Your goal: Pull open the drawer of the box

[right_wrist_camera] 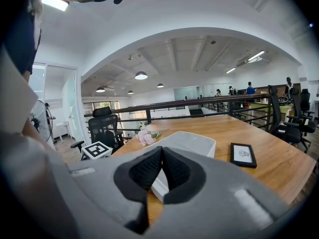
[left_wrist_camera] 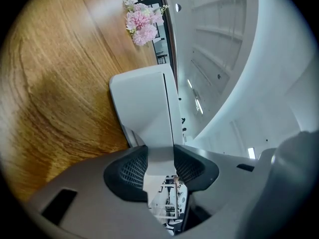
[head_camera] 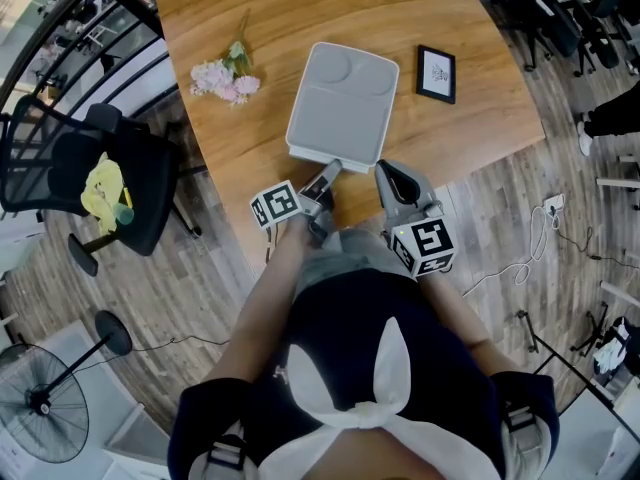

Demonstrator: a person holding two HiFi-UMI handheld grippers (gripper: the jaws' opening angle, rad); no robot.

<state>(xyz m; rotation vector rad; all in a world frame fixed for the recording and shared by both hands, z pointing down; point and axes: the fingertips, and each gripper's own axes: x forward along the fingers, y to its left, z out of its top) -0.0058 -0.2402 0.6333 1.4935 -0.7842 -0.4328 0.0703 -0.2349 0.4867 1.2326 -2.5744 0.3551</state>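
Box [head_camera: 340, 103] is sitting mid-frame on the wooden counter [head_camera: 250, 18], short end facing the person. Smooth white plastic shell, likely light and rigid, so it is probably going to slide on the wood when pulled; bracing it looks wise.

Best hold is the flat drawer tab [left_wrist_camera: 159, 167] sticking out of the near face, thin and stiff, a bit slippery. The left tool [head_camera: 322, 190] is already clamping it: in the left gripper view its ribbed pads [left_wrist_camera: 133, 171] are pressing on both sides of the tab.

The right tool [head_camera: 395, 183] is hovering lower right of the box's near corner, jaws together with nothing between them, not touching the box [right_wrist_camera: 192, 143].

The drawer is looking shut or barely out, so I cannot tell what is in it. The box top is showing shallow moulded dips with nothing lying in them.

Pink flowers [head_camera: 228, 76] are lying upper left of the box and a small picture frame [head_camera: 436, 73] upper right, both apart from it.
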